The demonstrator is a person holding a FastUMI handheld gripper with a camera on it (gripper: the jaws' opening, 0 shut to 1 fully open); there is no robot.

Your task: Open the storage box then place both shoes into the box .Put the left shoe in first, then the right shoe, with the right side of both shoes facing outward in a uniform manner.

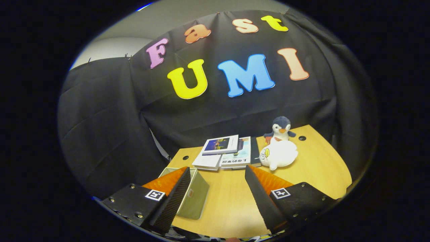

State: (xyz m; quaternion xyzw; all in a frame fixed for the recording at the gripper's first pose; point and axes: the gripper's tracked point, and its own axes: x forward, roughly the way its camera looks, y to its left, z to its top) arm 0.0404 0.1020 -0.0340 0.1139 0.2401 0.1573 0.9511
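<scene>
Gripper view: the gripper is held above the wooden table, fingers spread wide, nothing grasped. The storage box lies at the table's near left edge, partly behind the left finger. Books and plush toys are seen beyond.

storage box partly hidden behind the left finger of the gripper; lid state hard to tell, inside unseen. fingers spread wide, nothing between them. lowest book in the stack mostly covered by the books above. penguin toy hidden from the waist down by the white plush. near edge of the table cut off below the fingers. book cover print too small to tell.
</scene>
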